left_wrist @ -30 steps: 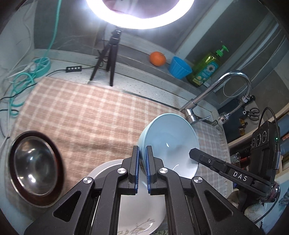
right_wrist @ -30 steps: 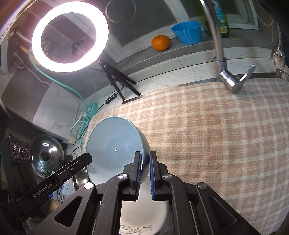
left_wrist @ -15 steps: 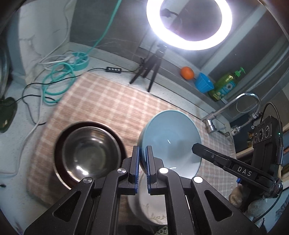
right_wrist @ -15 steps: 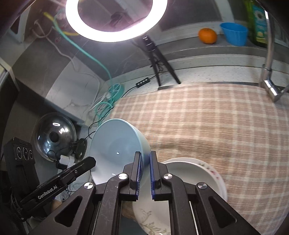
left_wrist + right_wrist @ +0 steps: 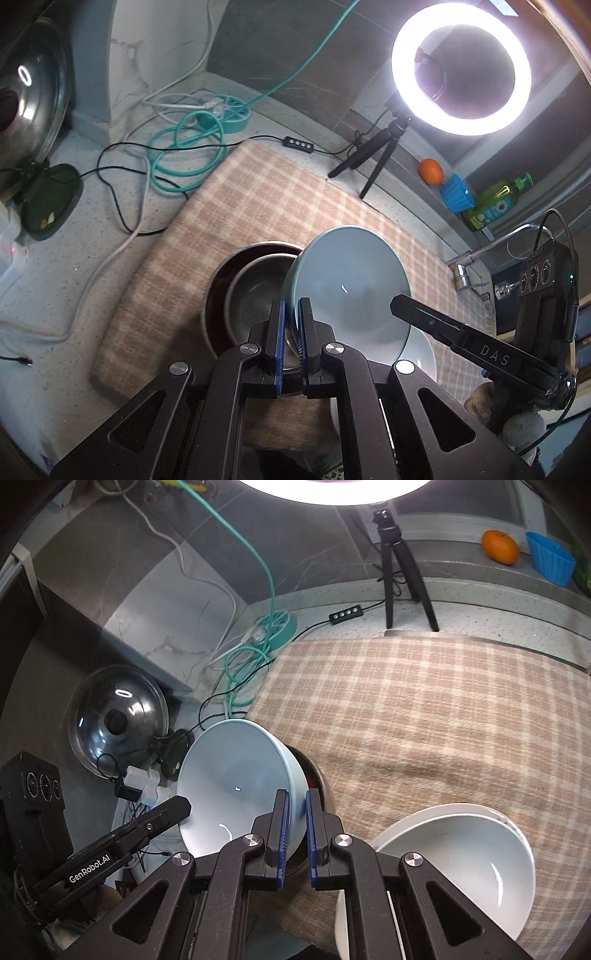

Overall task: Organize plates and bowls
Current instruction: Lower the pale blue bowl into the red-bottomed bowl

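Observation:
Both grippers hold one light blue bowl (image 5: pixel 347 284) by opposite rims, tilted in the air. My left gripper (image 5: pixel 291 325) is shut on its left rim; my right gripper (image 5: pixel 296 812) is shut on its right rim (image 5: pixel 236 786). Just below and left of the bowl sits a steel bowl (image 5: pixel 255 299) nested in a dark brown plate (image 5: pixel 218 291) on the checked mat. A white bowl (image 5: pixel 450 856) rests on a white plate (image 5: pixel 506 818) at the right, seen in the right wrist view.
The checked mat (image 5: pixel 424 709) covers the counter. A ring light on a tripod (image 5: pixel 369 158), coiled teal cable (image 5: pixel 184 155), pot lid (image 5: pixel 118 720), orange (image 5: pixel 430 171), blue cup (image 5: pixel 456 194), soap bottle (image 5: pixel 491 205) and tap (image 5: pixel 491 247) stand around it.
Both grippers have carried the blue bowl leftwards, from above the white plate to above the steel bowl. The white bowl has come into the right wrist view.

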`<state>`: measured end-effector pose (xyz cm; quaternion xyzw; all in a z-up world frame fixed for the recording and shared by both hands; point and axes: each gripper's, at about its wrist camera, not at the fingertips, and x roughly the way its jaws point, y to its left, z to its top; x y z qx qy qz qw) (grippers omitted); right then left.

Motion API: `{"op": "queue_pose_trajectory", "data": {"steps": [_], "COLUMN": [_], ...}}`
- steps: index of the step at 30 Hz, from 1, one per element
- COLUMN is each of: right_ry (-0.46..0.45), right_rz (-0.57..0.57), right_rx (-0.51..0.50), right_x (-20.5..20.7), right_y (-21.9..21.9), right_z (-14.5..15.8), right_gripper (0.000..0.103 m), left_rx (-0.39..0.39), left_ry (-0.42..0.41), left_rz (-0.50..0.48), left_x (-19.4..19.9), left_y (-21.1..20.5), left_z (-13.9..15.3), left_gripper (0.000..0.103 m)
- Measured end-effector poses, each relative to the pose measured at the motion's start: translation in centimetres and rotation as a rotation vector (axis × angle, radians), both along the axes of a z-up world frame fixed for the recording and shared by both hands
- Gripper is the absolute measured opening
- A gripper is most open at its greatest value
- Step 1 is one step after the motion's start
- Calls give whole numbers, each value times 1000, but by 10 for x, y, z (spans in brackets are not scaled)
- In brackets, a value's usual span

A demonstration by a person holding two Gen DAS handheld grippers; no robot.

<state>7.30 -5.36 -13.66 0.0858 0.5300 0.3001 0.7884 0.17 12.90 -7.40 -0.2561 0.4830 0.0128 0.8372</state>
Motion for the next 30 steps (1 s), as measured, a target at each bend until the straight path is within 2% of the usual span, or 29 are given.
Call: {"op": "queue_pose_trajectory", "data": {"steps": [13,22,30], "right_ry": [32,75,82], "right_rz": [20,25,28], "right_rx": [-50,-80,-96], "right_x": [5,9,13], "right_y": [26,32,33], "right_z": [-22,-42,-47], "right_gripper": [8,8,8], "left_rx": [-24,-29,-36], "left_ry": [59,83,104], "left_rz": [17,20,20], "left_x": [2,4,6], "left_y": [20,23,22], "left_z": [-26,-35,-44], "left_gripper": [5,5,5]}}
